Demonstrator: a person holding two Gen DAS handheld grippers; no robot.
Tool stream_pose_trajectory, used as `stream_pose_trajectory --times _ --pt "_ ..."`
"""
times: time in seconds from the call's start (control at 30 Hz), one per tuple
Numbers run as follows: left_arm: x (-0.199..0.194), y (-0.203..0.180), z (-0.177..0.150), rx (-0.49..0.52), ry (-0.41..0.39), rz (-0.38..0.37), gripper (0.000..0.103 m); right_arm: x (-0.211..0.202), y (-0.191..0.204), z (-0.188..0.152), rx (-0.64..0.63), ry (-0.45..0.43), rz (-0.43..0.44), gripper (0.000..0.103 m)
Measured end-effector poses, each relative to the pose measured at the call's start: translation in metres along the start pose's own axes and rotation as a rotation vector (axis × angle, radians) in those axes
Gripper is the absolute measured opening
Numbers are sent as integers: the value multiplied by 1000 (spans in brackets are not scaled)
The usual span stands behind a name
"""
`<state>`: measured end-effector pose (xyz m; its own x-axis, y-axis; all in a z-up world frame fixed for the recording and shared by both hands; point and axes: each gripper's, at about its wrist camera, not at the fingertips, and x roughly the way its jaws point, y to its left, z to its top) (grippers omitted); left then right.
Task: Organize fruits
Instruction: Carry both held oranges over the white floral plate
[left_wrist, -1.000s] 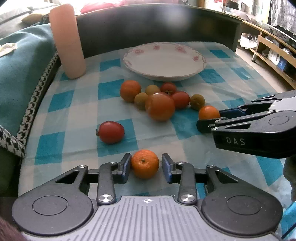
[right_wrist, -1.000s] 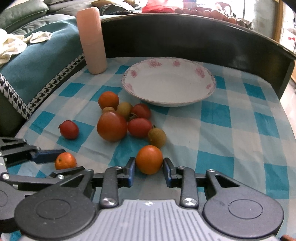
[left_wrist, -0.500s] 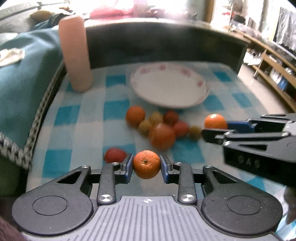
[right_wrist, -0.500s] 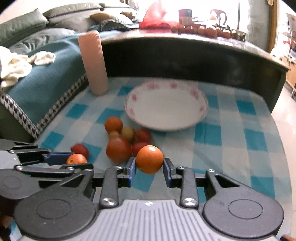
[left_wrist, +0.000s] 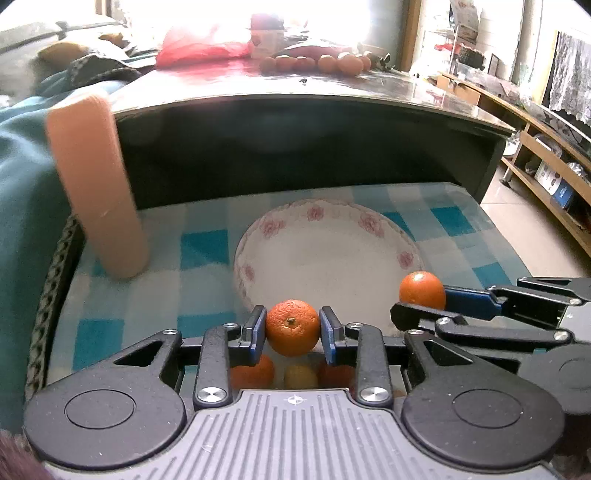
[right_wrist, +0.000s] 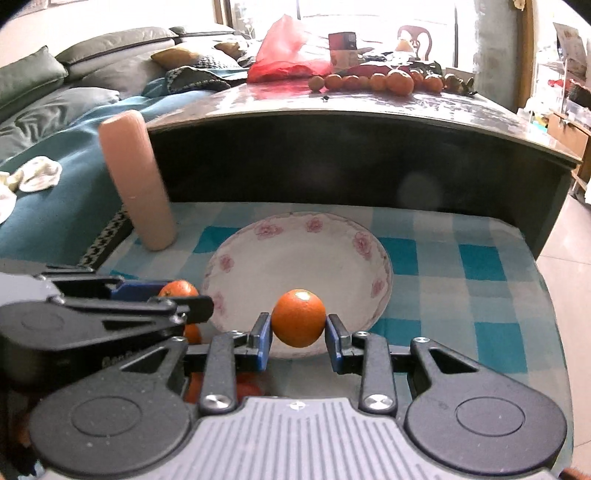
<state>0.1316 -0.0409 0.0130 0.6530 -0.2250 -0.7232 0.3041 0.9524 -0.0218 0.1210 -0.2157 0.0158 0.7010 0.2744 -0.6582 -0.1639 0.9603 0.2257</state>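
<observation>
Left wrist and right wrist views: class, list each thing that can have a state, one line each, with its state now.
Left claw: shut on the left orange, held off the cloth.
Right claw: shut on the right orange, held at the plate's near rim.
Plate: empty, upright on the checked cloth.
Pink cylinder: standing upright beside the plate.

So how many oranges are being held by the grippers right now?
2. One orange sits in the left gripper, another orange in the right gripper, both at the plate's near rim. More fruit lies partly hidden underneath.
</observation>
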Motion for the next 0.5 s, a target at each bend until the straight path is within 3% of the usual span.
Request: stream_pose_trajectory --times 0.5 --pt "38 1 4 24 56 9 38 42 -18 3 -5 62 8 47"
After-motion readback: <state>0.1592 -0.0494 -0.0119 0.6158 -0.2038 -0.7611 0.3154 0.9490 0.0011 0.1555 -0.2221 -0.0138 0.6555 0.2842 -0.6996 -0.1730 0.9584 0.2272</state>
